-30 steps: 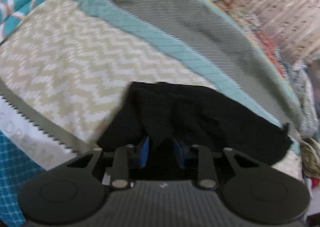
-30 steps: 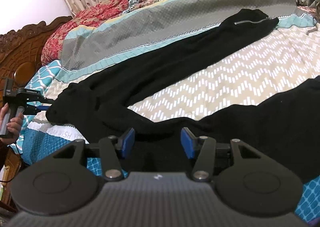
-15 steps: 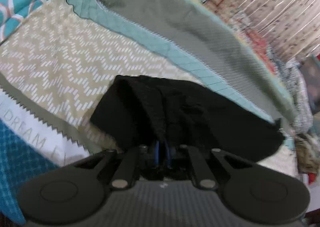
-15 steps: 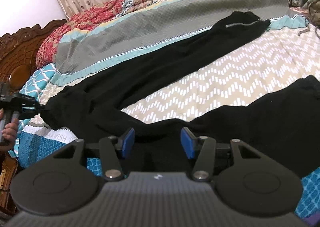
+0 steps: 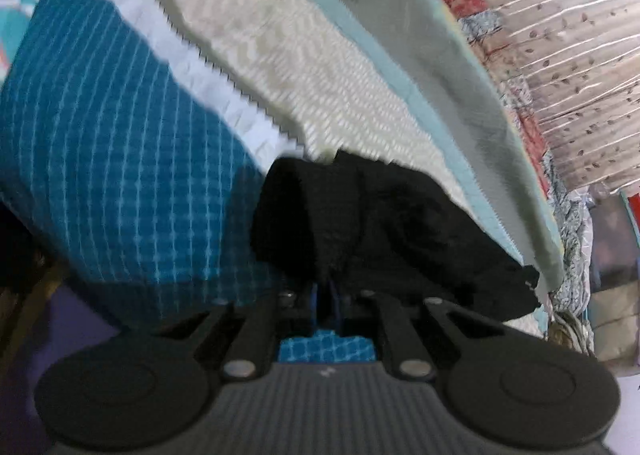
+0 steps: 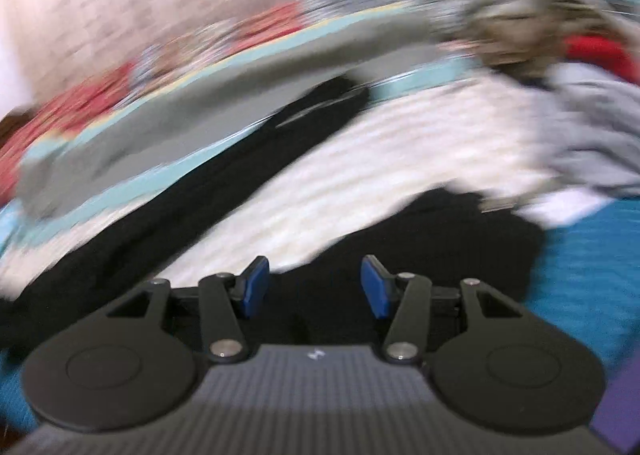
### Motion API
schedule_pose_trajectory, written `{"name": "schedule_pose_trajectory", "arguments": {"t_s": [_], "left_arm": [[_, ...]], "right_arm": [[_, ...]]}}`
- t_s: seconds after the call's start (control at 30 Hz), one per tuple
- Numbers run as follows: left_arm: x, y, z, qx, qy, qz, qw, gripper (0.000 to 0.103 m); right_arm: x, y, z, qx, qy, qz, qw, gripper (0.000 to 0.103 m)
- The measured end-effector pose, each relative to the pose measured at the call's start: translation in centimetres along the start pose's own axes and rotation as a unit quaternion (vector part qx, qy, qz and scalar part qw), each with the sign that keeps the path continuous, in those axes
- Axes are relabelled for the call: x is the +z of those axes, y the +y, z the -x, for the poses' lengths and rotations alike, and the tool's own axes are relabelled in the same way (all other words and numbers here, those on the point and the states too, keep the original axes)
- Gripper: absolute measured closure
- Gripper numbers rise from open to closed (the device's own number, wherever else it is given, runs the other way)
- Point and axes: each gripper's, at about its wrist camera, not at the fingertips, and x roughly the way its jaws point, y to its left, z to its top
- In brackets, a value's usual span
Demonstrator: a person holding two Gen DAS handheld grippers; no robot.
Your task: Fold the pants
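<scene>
Gripping item, left wrist view: left tool (image 5: 325, 297), freshly clenched on the black pants (image 5: 372, 231), now dragging them over the bed (image 5: 120, 159).
Right wrist view: right tool (image 6: 315, 287) gaping, unloaded (blurred, swinging); fold barely begun.

both wrist views look forward and down along their fingers, close over the patchwork-quilted bed (image 5: 120, 159); they share the long black fabric pants (image 6: 248, 159) and cream zigzag panel (image 5: 320, 67).
</scene>
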Motion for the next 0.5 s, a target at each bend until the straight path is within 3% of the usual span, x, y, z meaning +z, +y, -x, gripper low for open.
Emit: {"name": "schedule_pose_trajectory", "arguments": {"t_s": [0.1,0.17,0.2,0.23,0.3,0.33,0.37,0.5], "left_arm": [[0.4,-1.4,-0.9,0.003,-0.004,-0.016,0.9999,0.089],[0.9,-2.4,-1.2,0.006,-0.014,-0.028,0.9995,0.049],[1.3,-3.0,-1.1,0.008,-0.026,-0.033,0.9991,0.047],[1.5,-3.5,-1.2,0.012,-0.034,-0.039,0.9986,0.049],[1.9,-4.6,-1.6,0.019,-0.034,-0.049,0.9980,0.067],[2.1,-5.1,-2.0,0.024,-0.031,-0.058,0.9976,0.087],[2.0,-5.5,-2.0,0.033,-0.027,-0.062,0.9971,0.096],[1.7,-6.6,-1.2,0.055,-0.038,-0.073,0.9951,0.097]], "right_arm": [[1.5,-5.3,1.4,-0.061,-0.022,-0.072,0.995,0.049],[1.9,-7.6,2.0,-0.074,-0.029,-0.101,0.992,0.049],[2.0,-8.4,2.1,-0.076,-0.031,-0.108,0.991,0.049],[2.0,-8.8,2.1,-0.077,-0.031,-0.108,0.991,0.049],[2.1,-9.2,1.5,-0.076,-0.024,-0.096,0.992,0.049],[2.1,-9.4,1.0,-0.079,-0.021,-0.092,0.992,0.049],[2.1,-9.5,0.6,-0.082,-0.016,-0.092,0.992,0.049],[2.4,-9.0,-1.9,-0.074,0.009,-0.071,0.995,0.049]]}}
